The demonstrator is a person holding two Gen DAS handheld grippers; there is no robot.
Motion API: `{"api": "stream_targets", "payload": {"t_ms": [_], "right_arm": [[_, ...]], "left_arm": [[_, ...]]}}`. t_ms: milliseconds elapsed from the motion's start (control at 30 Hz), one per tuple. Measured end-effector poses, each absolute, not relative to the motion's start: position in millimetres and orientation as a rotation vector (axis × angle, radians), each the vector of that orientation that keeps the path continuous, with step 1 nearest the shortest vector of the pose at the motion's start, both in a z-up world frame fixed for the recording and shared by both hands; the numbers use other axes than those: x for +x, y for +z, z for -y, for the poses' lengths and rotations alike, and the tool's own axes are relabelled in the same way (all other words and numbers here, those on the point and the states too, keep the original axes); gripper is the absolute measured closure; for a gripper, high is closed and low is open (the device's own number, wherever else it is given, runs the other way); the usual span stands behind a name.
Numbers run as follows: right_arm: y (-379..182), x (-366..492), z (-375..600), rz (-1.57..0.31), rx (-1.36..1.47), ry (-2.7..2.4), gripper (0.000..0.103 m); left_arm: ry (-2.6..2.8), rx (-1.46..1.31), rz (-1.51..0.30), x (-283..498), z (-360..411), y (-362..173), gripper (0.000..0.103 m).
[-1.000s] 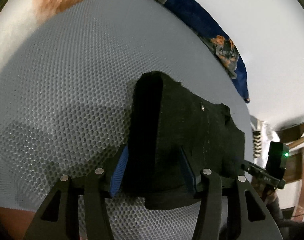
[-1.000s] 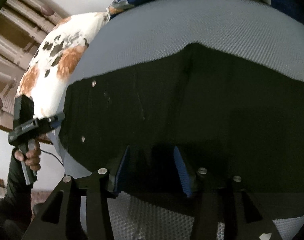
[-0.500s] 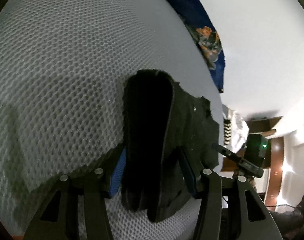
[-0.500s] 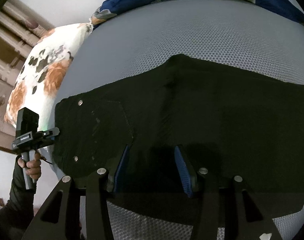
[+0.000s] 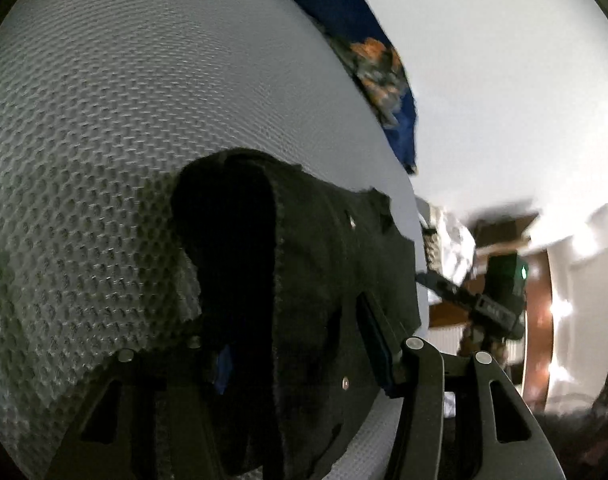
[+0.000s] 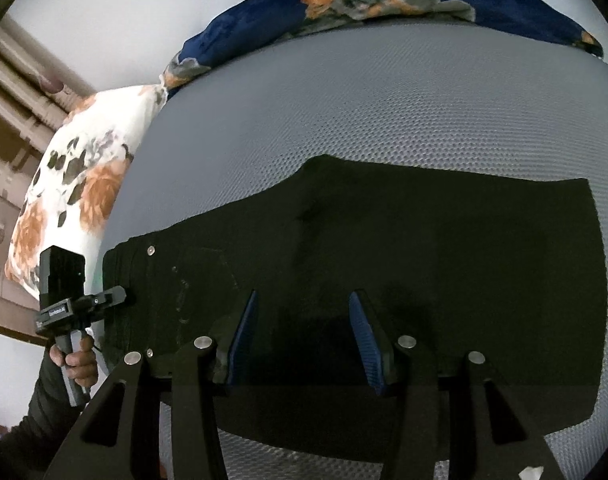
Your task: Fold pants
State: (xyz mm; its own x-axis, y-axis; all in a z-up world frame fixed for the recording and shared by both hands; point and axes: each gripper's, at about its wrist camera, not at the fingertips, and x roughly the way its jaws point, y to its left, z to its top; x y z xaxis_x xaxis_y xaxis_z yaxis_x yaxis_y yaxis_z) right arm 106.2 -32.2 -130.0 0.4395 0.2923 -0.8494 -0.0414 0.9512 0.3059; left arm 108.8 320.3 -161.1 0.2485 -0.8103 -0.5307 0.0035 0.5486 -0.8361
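Between the left gripper's (image 5: 304,344) closing jaws sits a bunched fold of the black pants (image 5: 304,280), draped over the left pad, lifted off the grey mesh mattress (image 5: 144,120). Over on the right wrist view, the right gripper (image 6: 304,332) hovers with jaws apart above the pants (image 6: 423,260), spread flat on the mattress (image 6: 383,100) ahead; whether the pads touch cloth, I cannot tell.
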Motion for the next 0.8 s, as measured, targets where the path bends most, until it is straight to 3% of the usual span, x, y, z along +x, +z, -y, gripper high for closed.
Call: {"api": "stream_targets", "payload": {"t_ms": [267,500,800], "right_arm": [[-118.4,94.4,58.2,-1.039,0.29,0.188,0.057],[-107.7,77.4,104.2,-0.966,0.372,0.163,0.057],[-103.5,44.4,172.6,-0.896,0.413,0.106,0.055]], "left_arm": [[-0.47,-0.786,-1.174,91.1,-303.6,-126.3,0.077],[-0.551,-0.872,-1.1,83.0,-266.0,-71.3,0.078],[-0.607,-0.806,-1.068,107.6,-158.8,-25.7,0.079]]}}
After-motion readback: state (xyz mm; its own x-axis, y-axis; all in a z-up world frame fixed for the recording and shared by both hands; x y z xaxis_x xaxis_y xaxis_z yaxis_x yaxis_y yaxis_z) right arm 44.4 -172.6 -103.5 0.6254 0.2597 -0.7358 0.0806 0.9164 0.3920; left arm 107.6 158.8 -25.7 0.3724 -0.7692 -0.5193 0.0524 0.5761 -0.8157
